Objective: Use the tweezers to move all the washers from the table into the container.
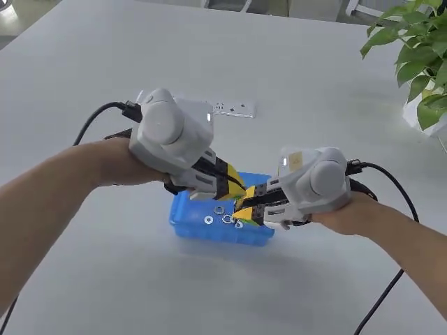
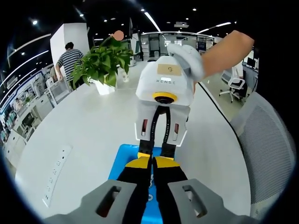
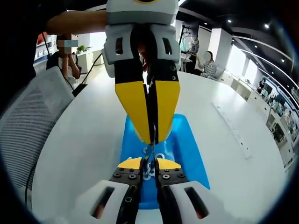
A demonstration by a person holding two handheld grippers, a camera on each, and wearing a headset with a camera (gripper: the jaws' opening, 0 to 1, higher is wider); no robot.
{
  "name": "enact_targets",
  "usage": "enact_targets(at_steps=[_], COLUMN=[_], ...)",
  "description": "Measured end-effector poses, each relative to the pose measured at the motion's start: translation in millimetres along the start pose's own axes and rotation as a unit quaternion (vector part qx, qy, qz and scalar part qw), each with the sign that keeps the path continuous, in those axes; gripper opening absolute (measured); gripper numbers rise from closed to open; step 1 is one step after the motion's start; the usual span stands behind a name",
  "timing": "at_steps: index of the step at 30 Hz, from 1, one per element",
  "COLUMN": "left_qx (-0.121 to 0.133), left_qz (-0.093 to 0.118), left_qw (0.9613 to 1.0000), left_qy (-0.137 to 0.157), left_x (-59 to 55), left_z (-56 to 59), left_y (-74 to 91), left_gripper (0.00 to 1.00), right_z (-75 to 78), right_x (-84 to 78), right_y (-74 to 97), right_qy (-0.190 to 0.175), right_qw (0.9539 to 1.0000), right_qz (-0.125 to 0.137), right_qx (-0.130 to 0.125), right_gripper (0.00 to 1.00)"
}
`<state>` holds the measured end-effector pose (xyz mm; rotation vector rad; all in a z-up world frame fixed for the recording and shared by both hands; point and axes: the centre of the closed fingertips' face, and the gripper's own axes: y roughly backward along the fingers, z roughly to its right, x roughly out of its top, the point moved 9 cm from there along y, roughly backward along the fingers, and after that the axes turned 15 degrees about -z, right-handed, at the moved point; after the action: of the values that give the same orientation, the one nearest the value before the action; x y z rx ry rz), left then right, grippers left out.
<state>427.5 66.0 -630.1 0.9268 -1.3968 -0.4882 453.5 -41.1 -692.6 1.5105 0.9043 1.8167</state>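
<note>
A blue container [image 1: 188, 216] sits on the white table with several washers [image 1: 219, 211] in it. My left gripper [image 1: 239, 190] and right gripper [image 1: 242, 211] meet tip to tip just above it. The right gripper view shows my right gripper [image 3: 150, 164] shut, the left gripper's yellow fingers [image 3: 135, 109] pressed together opposite it, and a thin metal strip, the tweezers [image 3: 152, 150], running between the two sets of tips. Washers [image 3: 160, 156] lie just beyond on the container [image 3: 187, 158] floor. In the left gripper view my left gripper [image 2: 152, 161] is shut, facing the right gripper.
A white power strip [image 1: 232, 109] lies on the table beyond the container. A potted plant [image 1: 419, 63] stands at the far right edge. Black cables [image 1: 98, 118] trail from both grippers. Office chairs and people are past the table.
</note>
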Motion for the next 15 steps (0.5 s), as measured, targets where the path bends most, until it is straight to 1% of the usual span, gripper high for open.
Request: enact_targets(at_steps=[8, 15], left_qx=[0.001, -0.001], left_qz=[0.001, 0.000], left_qw=[1.0000, 1.0000], left_qy=[-0.003, -0.007], left_x=[3.3, 6.3], left_z=[0.3, 2.4], left_y=[3.6, 12.1], left_gripper=[0.05, 0.05], right_z=[0.5, -1.1], right_x=[0.8, 3.5], right_y=[4.5, 11.7], right_qy=[-0.004, -0.015], right_qw=[1.0000, 0.9997], right_qz=[0.005, 0.019], right_qx=[-0.004, -0.006], right_gripper=[0.11, 0.11])
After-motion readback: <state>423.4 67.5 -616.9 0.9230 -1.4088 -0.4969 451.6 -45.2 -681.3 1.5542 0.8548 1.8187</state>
